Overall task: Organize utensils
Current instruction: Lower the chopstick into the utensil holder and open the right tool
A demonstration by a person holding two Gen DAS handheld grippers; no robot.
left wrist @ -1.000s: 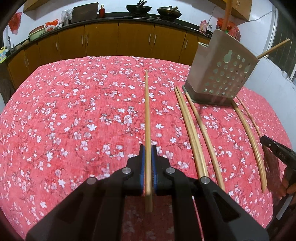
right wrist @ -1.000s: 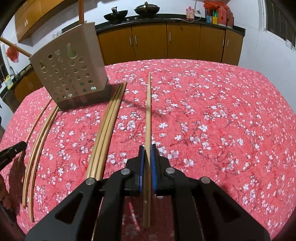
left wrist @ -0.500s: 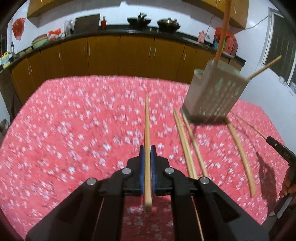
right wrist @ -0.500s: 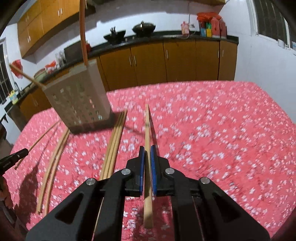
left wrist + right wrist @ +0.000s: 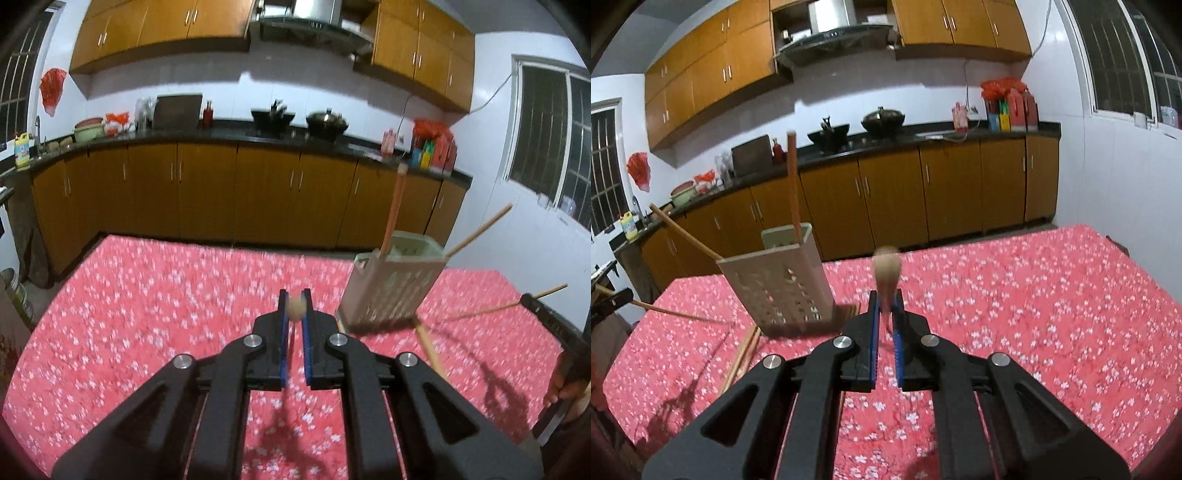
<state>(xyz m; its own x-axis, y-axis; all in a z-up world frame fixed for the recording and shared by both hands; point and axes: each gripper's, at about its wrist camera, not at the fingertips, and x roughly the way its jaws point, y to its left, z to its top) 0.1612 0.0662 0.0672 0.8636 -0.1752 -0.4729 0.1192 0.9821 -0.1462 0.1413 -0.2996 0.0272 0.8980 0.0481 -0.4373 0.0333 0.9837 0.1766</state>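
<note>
My left gripper (image 5: 294,308) is shut on a wooden chopstick (image 5: 296,309), seen end-on between the blue pads, lifted above the red floral tablecloth (image 5: 147,314). My right gripper (image 5: 885,310) is shut on another chopstick (image 5: 886,273), its tip pointing up toward the camera. The beige perforated utensil holder (image 5: 391,288) stands to the right in the left wrist view and to the left in the right wrist view (image 5: 779,280). It holds a reddish chopstick (image 5: 393,210) and a slanting one (image 5: 480,230). Loose chopsticks (image 5: 742,354) lie on the cloth beside the holder.
Brown kitchen cabinets (image 5: 207,195) with a black countertop, woks and bottles run along the back wall. The other gripper's tip with its chopstick shows at the right edge of the left wrist view (image 5: 546,314). The table edge (image 5: 1145,266) is at the right.
Both grippers have lifted and tilted upward with their chopsticks off the cloth. The chopsticks now point toward the cameras and the views show the kitchen wall instead of the table.
</note>
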